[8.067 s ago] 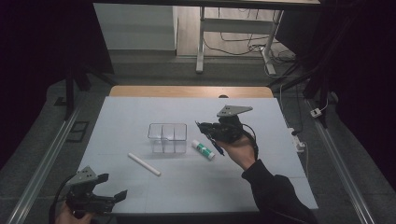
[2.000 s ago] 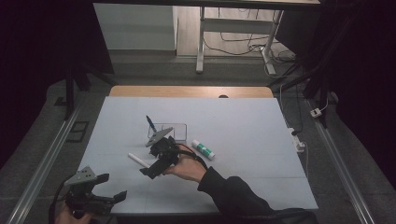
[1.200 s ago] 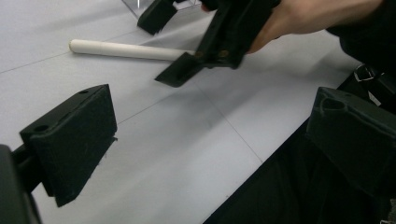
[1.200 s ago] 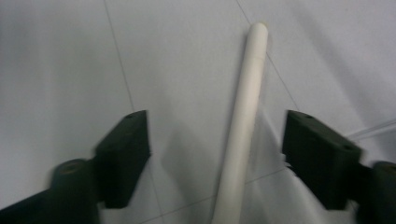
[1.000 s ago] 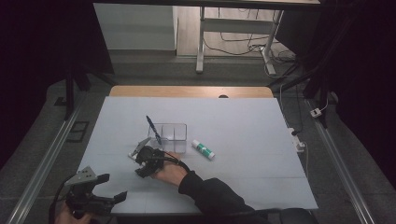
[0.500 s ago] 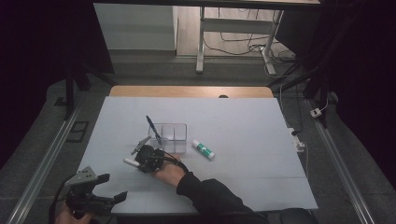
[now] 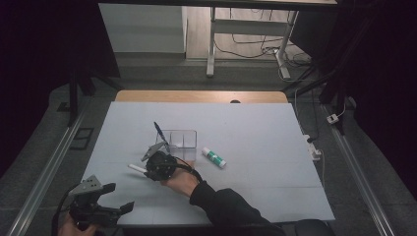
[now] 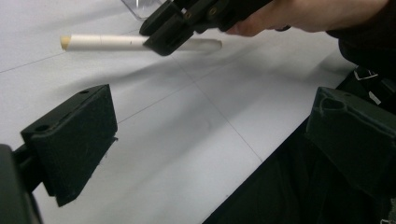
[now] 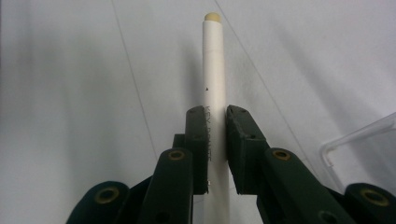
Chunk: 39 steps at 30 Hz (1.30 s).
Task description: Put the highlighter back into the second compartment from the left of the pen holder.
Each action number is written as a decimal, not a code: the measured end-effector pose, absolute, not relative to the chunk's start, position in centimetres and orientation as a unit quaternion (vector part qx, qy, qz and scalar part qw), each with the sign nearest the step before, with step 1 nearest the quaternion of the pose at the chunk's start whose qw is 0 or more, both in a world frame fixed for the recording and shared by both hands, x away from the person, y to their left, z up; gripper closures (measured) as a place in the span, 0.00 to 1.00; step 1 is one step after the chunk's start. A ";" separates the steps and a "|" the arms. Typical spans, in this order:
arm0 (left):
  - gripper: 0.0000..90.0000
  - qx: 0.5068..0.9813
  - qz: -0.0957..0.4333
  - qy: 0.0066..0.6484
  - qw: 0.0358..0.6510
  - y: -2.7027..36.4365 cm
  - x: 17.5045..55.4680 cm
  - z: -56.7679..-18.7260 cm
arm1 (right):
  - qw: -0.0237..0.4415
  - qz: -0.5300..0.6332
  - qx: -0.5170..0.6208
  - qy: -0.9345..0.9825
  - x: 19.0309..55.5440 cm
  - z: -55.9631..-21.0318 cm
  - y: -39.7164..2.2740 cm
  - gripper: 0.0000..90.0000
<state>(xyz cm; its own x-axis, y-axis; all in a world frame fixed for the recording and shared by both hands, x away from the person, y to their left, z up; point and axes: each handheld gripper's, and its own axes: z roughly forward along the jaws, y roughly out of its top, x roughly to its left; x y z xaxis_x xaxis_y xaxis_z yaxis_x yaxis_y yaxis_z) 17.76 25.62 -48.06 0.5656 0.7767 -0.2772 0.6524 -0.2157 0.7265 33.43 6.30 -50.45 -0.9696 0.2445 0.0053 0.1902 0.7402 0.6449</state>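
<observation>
Right gripper [image 9: 215,140] jaws, having just closed, pinch the white cylindrical marker [image 9: 214,74]; its printed lettering reads in the right gripper view. Left gripper [image 8: 210,154] jaws spread, empty.

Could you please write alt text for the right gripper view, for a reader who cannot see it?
The right gripper has its two black jaws closed on a white marker, which points straight away from the camera, its pale tip at the far end. The marker lies over a pale table, and a corner of a clear plastic box shows at the right edge.
</observation>
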 end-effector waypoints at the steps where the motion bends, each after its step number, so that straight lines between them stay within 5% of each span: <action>1: 0.02 0.776 0.073 0.460 0.424 25.6 17.8 -48.1 | 0.038 0.351 0.115 0.929 33.4 -50.2 6.1 0.88; 39: 0.02 0.776 0.072 0.461 0.424 25.7 17.8 -48.1 | 0.063 0.520 0.151 0.839 34.6 -42.4 0.5 0.88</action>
<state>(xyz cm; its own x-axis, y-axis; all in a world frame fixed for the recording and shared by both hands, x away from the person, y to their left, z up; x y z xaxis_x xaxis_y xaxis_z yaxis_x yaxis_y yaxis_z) 17.81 25.66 -48.07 0.5649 0.7765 -0.2790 0.6545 -0.2158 0.7246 34.63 0.53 -42.39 -0.9465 0.3185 0.0521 0.1885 0.4145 0.8903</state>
